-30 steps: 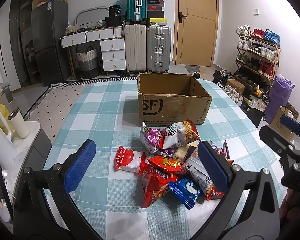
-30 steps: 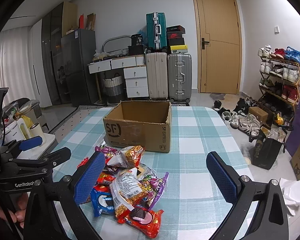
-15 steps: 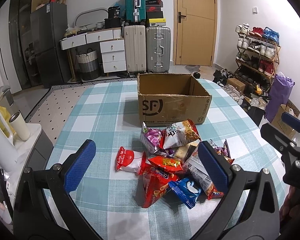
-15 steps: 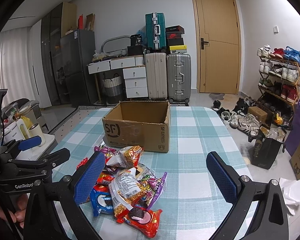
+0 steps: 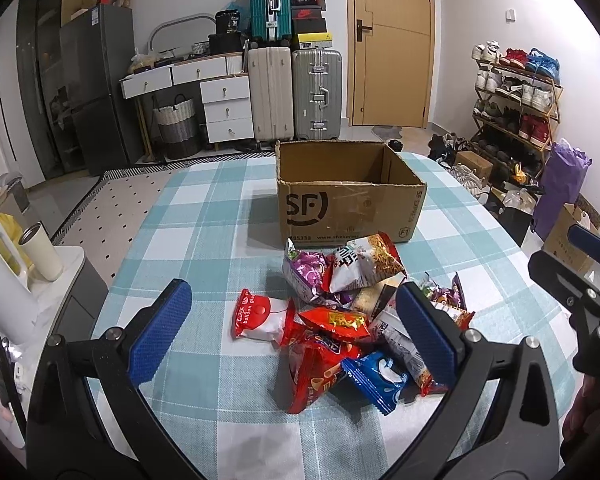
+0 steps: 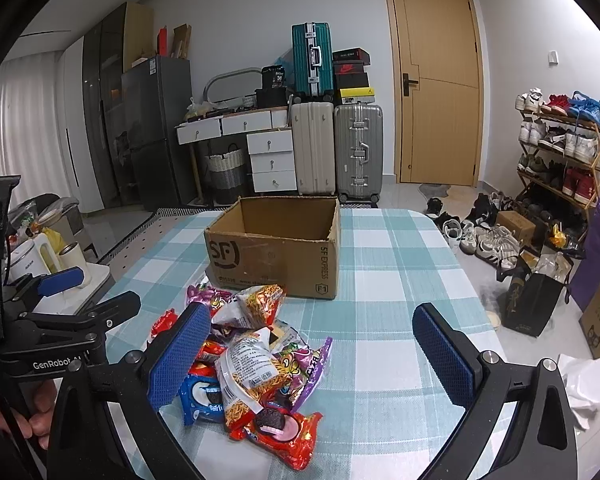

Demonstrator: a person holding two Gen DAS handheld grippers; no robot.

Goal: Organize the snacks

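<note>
Progress check: the task reads as barely begun. The cardboard box, printed "SF", sits open-topped on the checked tablecloth; the part of its interior visible from either wrist view shows only bare cardboard, no packets.

All the snacks lie in one heap on the cloth just in front of the box's printed face. Nearest the box: a purple packet and a white-and-orange noodle-type bag, the latter almost touching the box wall. Further from the box: a red-and-white packet on the left fringe of the heap, red chip bags, a blue cookie pack, and, at the near edge, a red cookie packet.

Left gripper: jaws spread wide, nothing between them, poised above the heap on the side away from the box. Right gripper: likewise wide and empty, offset to the heap's right edge.

Remaining, by my judgement: every packet has yet to go into the box. The isolated red-and-white packet looks easiest to take first.
</note>
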